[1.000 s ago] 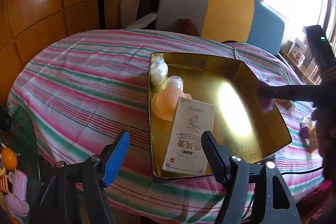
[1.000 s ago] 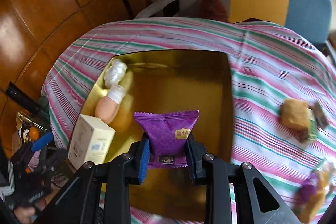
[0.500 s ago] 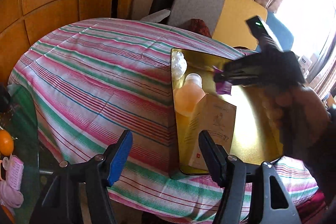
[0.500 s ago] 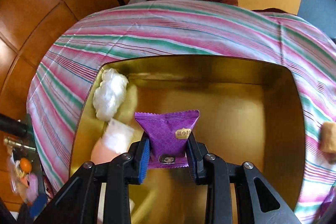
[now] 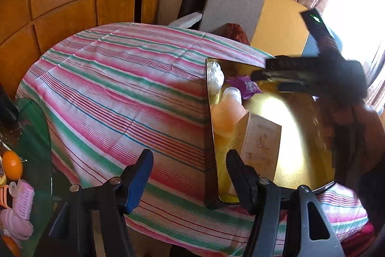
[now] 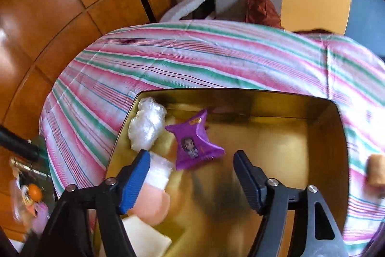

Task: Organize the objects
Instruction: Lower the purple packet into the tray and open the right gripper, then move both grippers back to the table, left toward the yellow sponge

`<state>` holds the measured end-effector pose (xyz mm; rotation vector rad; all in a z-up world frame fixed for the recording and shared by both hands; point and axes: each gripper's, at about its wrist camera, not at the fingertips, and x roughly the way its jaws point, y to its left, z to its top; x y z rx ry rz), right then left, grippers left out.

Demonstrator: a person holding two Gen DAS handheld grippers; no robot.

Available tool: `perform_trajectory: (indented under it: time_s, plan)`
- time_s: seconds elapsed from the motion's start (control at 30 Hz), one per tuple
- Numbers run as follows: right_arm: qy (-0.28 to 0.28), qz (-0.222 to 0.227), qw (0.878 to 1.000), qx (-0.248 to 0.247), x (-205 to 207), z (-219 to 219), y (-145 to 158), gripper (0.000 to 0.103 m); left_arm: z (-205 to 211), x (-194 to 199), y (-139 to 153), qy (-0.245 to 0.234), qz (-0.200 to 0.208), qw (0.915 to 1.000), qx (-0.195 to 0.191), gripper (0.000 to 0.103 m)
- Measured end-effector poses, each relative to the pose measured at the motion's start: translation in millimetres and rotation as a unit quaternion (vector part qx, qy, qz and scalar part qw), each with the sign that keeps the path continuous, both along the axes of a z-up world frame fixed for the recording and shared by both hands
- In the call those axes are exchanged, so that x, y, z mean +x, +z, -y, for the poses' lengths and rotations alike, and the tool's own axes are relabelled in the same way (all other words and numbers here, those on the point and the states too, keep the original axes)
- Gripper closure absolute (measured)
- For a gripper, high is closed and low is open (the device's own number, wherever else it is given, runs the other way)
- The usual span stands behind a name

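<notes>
A gold tin tray [image 6: 240,94] sits on the striped tablecloth. In it lie a purple snack packet [image 6: 192,142], a white crinkled wrapper [image 6: 146,128], a peach bottle with a white cap [image 6: 154,196] and a cream box [image 6: 144,237]. My right gripper [image 6: 192,181] is open and empty, just above and short of the purple packet. In the left wrist view the tray [image 5: 303,160], packet [image 5: 246,87], bottle [image 5: 227,116] and box [image 5: 261,148] show, with the right gripper [image 5: 267,81] over them. My left gripper [image 5: 190,181] is open and empty, at the tray's near left corner.
A wrapped cake [image 6: 376,169] lies on the cloth right of the tray. Chairs [image 5: 232,5] stand behind the table. A side table at lower left holds an orange [image 5: 12,164] and pink items [image 5: 21,206]. Wooden wall panels are at the left.
My right gripper has opened and let go of the purple packet, which now lies in the tray beside the white wrapper. The left gripper has shifted left of the tray.
</notes>
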<state>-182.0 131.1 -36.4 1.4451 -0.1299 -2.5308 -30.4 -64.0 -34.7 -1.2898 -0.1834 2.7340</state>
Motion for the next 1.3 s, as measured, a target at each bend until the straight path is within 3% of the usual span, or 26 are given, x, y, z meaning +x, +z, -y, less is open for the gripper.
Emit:
perform_trajectory:
  time_s: [0.17, 0.47, 0.83, 1.3]
  plan:
    - [0.01, -0.043, 0.999, 0.025, 38, -12, 17, 0.015, -6, 7, 11, -0.011, -0.014, 0.9998, -0.001, 0.039]
    - [-0.032, -0.077, 0.996, 0.033, 107, -63, 26, 0.014, -33, 16, 31, -0.05, -0.038, 0.998, -0.004, 0.039]
    - [-0.109, -0.097, 0.988, 0.052, 157, -132, 28, 0.009, -82, 22, 46, -0.125, -0.042, 0.9912, 0.009, 0.039]
    - [-0.228, -0.069, 0.97, 0.053, 198, -253, 21, 0.006, -185, 23, 58, -0.259, -0.036, 0.9652, 0.003, 0.039]
